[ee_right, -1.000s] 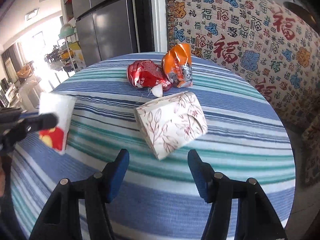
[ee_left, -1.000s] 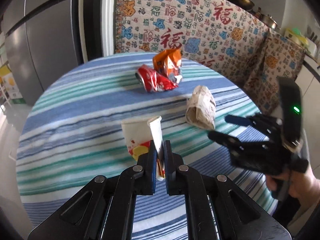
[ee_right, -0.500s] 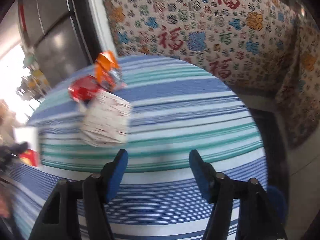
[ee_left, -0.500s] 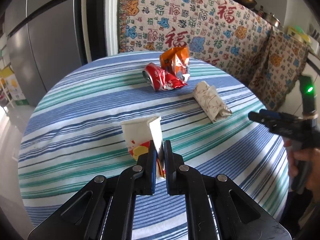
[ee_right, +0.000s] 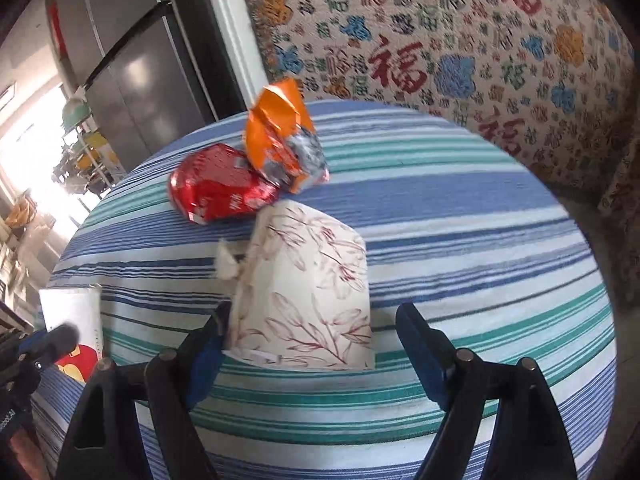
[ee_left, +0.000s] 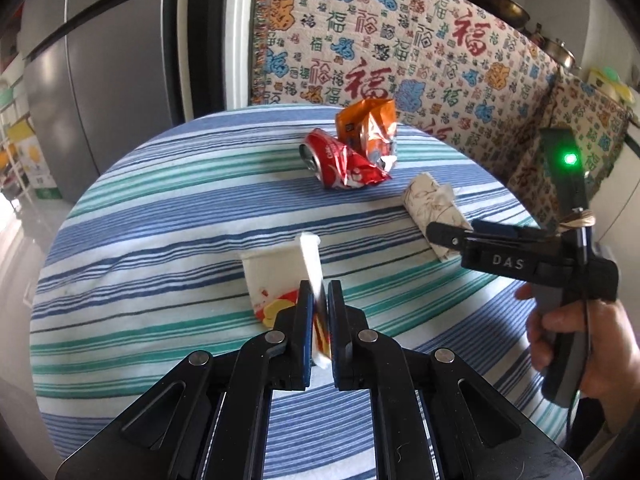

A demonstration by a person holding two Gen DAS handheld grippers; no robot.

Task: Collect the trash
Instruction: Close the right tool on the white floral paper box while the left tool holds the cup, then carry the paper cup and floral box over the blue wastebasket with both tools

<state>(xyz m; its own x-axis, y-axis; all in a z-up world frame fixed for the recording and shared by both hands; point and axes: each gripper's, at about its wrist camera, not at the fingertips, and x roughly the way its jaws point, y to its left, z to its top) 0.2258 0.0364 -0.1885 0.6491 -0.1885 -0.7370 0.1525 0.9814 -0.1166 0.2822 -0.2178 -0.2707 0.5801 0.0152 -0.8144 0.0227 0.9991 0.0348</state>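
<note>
Left gripper point(ee_left: 319, 300): jaws nearly closed, clamped on flattened paper cup point(ee_left: 280, 276), held above the table point(ee_left: 160, 240) near its near edge. Right gripper point(ee_right: 308, 344): jaws wide, just been opening, floral box point(ee_right: 308, 292) between them; left pad at the box's edge, contact unclear. Box's near end hidden behind that gripper in the left view. Crushed can point(ee_left: 340, 160) and orange wrapper point(ee_left: 366, 128) touch, toward the far edge. Since earlier, the box lies on the cloth, no longer lifted.

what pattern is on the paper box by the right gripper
Cream box with reddish-brown leaf sprigs, clearest in the right wrist view.
</note>
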